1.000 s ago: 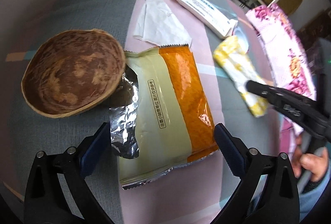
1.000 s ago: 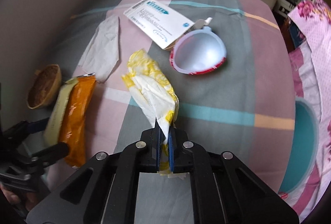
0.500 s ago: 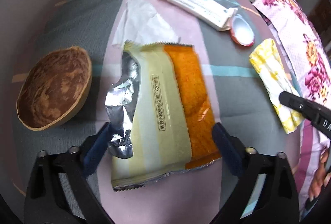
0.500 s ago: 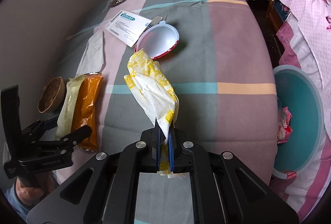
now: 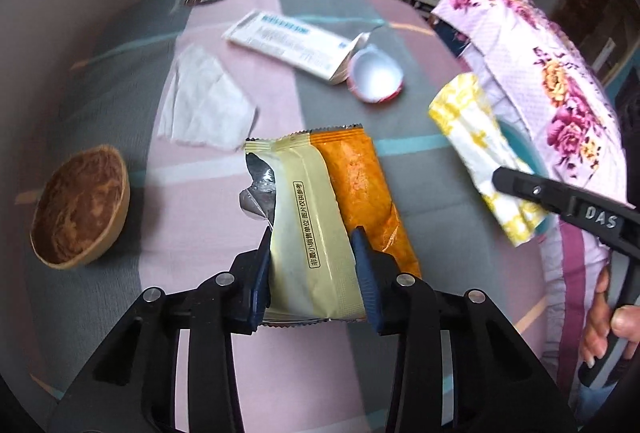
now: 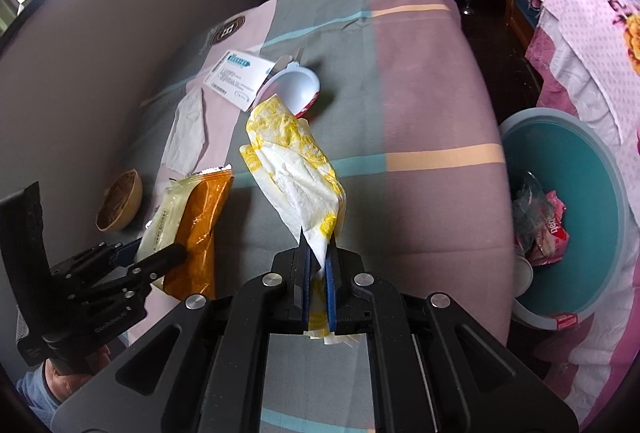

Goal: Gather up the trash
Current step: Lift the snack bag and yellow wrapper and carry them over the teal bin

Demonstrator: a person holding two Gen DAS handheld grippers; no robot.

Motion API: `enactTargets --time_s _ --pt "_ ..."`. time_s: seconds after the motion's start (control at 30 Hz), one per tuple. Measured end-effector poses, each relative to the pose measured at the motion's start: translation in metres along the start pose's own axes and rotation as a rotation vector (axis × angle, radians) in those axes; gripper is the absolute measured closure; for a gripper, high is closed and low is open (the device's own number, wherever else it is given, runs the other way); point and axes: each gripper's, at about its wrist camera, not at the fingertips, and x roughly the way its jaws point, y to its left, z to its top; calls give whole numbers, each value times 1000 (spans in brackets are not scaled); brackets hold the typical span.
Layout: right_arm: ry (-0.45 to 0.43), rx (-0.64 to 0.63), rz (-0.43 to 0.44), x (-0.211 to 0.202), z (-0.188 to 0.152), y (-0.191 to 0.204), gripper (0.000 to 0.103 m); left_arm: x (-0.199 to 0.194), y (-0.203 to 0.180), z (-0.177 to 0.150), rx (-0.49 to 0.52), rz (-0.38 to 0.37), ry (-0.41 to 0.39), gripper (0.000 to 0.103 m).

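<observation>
The cream-and-orange foil snack wrapper, torn open at its silver edge, sits between the blue pads of the left gripper, whose jaws are closing against its cream half, above the pink, grey and teal striped bed cover. The right gripper is pressed together, pinching a crumpled yellow-and-white paper napkin held up off the cover. Farther out lie a white tissue, a white printed box, a red-rimmed white cup and a brown coconut-shell bowl. A teal bin beside the bed holds wrappers.
</observation>
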Motion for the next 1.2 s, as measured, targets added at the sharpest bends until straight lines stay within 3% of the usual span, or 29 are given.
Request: enactTargets --time_s 0.33,0.8,1.2 --pt "-83 83 -10 -32 1 -32 97 -12 -28 21 70 -16 -27 64" --pt "-215 217 -69 -87 -2 -99 97 -6 -112 46 261 -92 -27 63" --pt "-252 319 -112 -109 -13 -156 97 15 -181 64 366 -154 1 63"
